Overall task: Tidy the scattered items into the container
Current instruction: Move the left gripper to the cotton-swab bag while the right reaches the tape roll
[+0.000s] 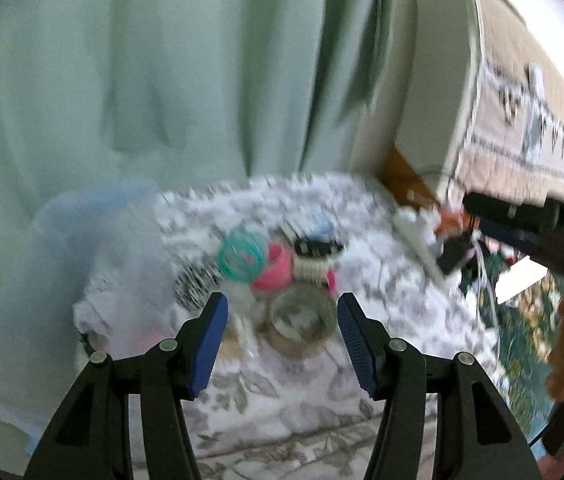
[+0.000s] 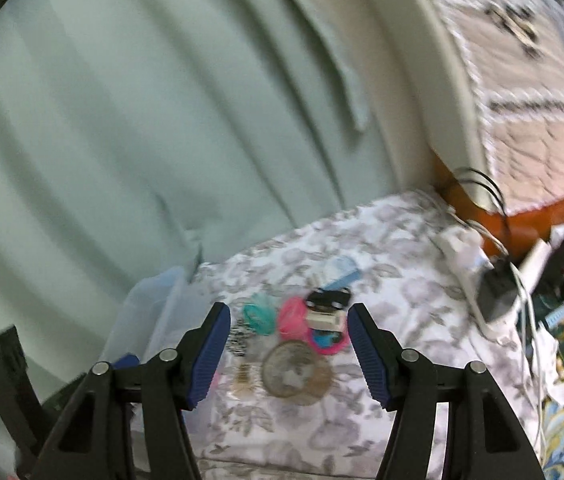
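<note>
Small items lie clustered on a grey floral cloth (image 1: 382, 280): a clear tape roll (image 1: 300, 322), a teal coil band (image 1: 239, 254), a pink coil band (image 1: 275, 270), a black clip (image 1: 318, 247), a zebra-striped item (image 1: 197, 282). A translucent bluish container (image 1: 61, 280) stands to their left. My left gripper (image 1: 282, 340) is open and empty, just short of the tape roll. My right gripper (image 2: 288, 350) is open and empty above the same cluster: tape roll (image 2: 296, 372), teal band (image 2: 257, 314), pink band (image 2: 292, 316), container (image 2: 149, 312). Both views are blurred.
A pale green curtain (image 1: 141, 80) hangs behind. A white power strip with black plugs and cables (image 2: 482, 292) lies at the cloth's right edge. A patterned cover on furniture (image 2: 522, 100) is at upper right. The right gripper's body and hand (image 1: 562, 260) show in the left view.
</note>
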`<state>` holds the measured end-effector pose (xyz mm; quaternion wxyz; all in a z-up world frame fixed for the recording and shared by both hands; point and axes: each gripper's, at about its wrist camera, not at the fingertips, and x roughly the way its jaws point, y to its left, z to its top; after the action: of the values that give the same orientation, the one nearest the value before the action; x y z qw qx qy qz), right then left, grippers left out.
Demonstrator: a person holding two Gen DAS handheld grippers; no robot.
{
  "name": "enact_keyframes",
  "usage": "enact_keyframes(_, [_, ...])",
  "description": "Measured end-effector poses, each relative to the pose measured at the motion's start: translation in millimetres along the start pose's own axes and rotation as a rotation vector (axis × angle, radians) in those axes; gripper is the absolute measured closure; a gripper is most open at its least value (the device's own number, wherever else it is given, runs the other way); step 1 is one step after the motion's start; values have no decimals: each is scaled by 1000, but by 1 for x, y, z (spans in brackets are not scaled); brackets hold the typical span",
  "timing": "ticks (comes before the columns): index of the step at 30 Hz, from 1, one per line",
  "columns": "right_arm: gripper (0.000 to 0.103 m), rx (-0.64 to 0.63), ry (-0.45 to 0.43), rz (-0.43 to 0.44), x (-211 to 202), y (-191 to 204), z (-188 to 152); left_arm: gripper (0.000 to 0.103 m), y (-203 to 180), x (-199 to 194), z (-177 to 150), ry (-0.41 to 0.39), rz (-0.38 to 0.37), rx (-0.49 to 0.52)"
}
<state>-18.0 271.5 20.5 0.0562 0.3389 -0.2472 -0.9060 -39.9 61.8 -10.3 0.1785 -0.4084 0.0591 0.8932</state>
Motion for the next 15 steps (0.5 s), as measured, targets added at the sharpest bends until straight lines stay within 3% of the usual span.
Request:
enact_keyframes(8, [38,43,117,-39,34,-28,-16,45,8,47,-19,117,59,-27])
enact_keyframes(15, [38,23,278,-53,92,-33,-44,45,30,86,-36,203,102,-69])
